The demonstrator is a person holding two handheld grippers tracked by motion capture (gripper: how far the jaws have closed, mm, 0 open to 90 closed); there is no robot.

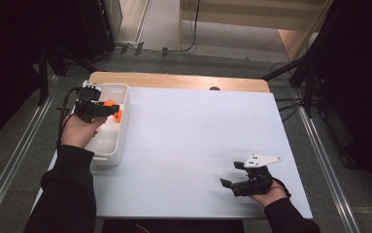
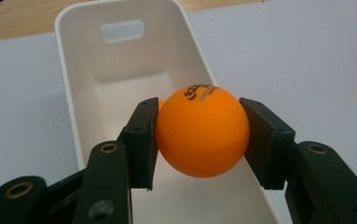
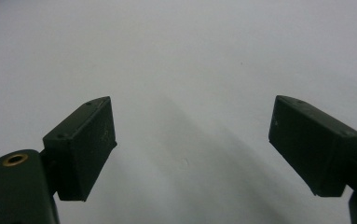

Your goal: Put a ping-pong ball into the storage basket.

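A white table (image 1: 188,145) carries a long white bin (image 1: 107,145) along its left edge. Above the far half of that bin, the left gripper (image 2: 199,135) pinches an orange ball (image 2: 202,131) between both pads; a second orange ball (image 1: 118,115) sits just beside it. At the near right, the right gripper (image 3: 192,140) hovers over bare tabletop, jaws spread wide with nothing between.

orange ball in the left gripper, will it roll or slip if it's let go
The orange ball is round and smooth, so it would likely roll inside the white bin. It looks like a light table tennis ball. The left gripper touches only its sides, so it could slip.
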